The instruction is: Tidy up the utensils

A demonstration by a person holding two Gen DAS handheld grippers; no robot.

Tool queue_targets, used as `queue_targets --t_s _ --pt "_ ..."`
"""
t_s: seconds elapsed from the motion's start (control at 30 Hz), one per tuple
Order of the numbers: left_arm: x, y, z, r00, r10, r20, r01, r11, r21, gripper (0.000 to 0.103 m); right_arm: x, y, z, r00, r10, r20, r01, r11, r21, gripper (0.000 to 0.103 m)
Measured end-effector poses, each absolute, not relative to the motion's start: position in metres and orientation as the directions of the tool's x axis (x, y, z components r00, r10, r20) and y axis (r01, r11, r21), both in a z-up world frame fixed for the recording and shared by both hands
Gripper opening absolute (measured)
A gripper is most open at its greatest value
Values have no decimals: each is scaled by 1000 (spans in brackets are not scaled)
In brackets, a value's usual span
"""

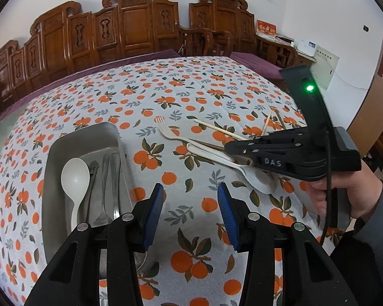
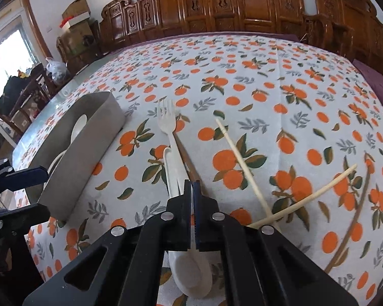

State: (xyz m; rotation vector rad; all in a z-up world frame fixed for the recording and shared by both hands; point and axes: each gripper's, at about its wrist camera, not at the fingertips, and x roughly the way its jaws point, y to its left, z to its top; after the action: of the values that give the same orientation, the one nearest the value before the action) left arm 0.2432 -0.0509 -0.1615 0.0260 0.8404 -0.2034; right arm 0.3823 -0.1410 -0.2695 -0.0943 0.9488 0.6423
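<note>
A metal tray (image 1: 52, 153) on the left holds a white spoon (image 1: 74, 178) and several metal utensils (image 1: 107, 178). My left gripper (image 1: 190, 201) is open and empty, just right of the tray. A white fork (image 2: 167, 122), a white spoon (image 2: 189, 272), a dark brown chopstick (image 2: 185, 158) and pale chopsticks (image 2: 238, 158) lie on the cloth. My right gripper (image 2: 192, 186) has its jaws closed together over the brown chopstick and the fork handle; I cannot tell whether it grips either. It also shows in the left wrist view (image 1: 228, 148).
The table wears an orange-print cloth (image 1: 181, 89). Carved wooden chairs (image 1: 130, 25) line the far side. More chopsticks (image 2: 344, 178) lie crossed at the right. The tray shows in the right wrist view (image 2: 84, 150) at left.
</note>
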Motion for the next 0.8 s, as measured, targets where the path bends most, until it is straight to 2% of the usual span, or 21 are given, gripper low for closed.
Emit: queue_targets --t_s 0.07,0.17,0.27,0.37,0.6,0.67,0.8 --pt "243 -51 -161 651 -170 -739 188 980 -60 41 384 -136 -272 409 466 -785 -552 811 193 5" --pt "242 -48 -161 651 -175 -738 188 980 -66 41 389 -129 -275 410 458 -789 -549 814 188 16" --pt "242 -44 -162 649 -177 -740 189 980 -68 41 391 -118 -277 413 453 -790 -561 810 171 17" --pt "241 -43 -162 648 -178 -741 189 979 -70 41 393 -105 -278 430 428 -795 -580 806 120 23" --pt "240 -39 -160 650 -182 -738 188 979 -76 41 397 -94 -279 455 356 -816 -604 797 11 23" --pt "240 -39 -160 650 -183 -738 188 979 -78 41 396 -94 -279 455 356 -816 -611 792 5 12" --pt "240 -41 -159 651 -174 -739 182 981 -70 41 393 -98 -277 447 380 -810 -621 783 24 11"
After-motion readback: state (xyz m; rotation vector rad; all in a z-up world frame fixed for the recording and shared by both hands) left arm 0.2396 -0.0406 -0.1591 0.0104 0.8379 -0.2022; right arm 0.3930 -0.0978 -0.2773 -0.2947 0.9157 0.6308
